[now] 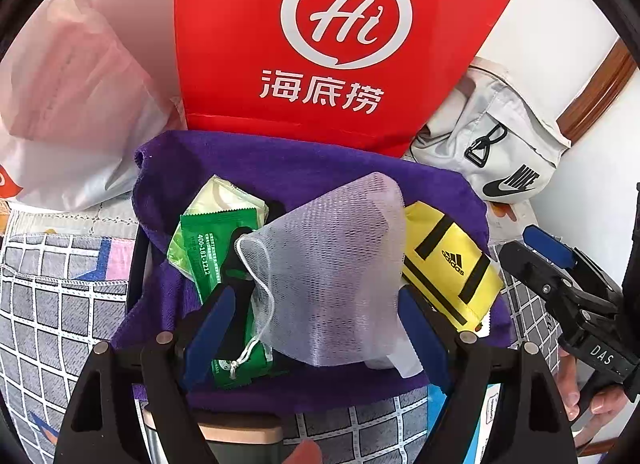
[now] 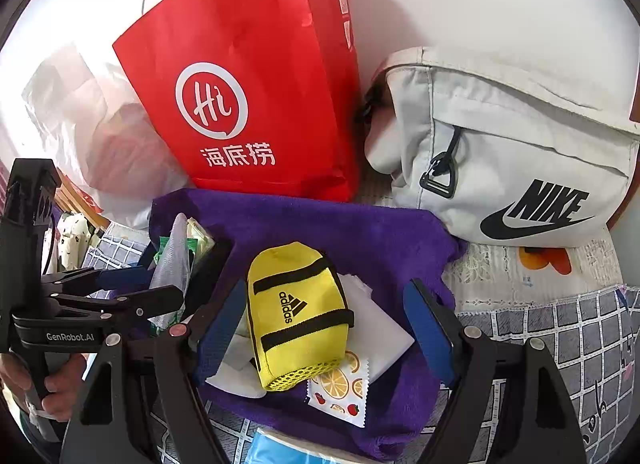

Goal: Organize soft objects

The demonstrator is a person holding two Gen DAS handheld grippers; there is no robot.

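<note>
Progress is judged to be partial: several soft things are gathered on the purple towel (image 1: pixel 304 172), and none is held. On the towel's left part a white mesh pouch (image 1: pixel 332 276) is laid over green wet-wipe packets (image 1: pixel 204 260). The pouch lies between the widely spread jaws of the left gripper (image 1: pixel 320 328); no pad is seen pressing on it, so it appears released. Its long axis is run diagonally across the towel, the drawstring mouth pointed toward the towel's near-left corner and the closed end toward the red paper bag (image 1: pixel 336 44) behind the towel.

On the towel's right part a yellow pouch (image 2: pixel 296 312) is set on white folded cloths (image 2: pixel 380 324), beside a fruit-printed packet (image 2: pixel 340 392). Its long axis runs from the towel's far edge to its near edge, mesh end nearest. The right gripper (image 2: pixel 332 332) is held wide open around it, without contact. Whether the white sling bag (image 2: pixel 512 168) beside the towel is to be sorted cannot be told.
</note>
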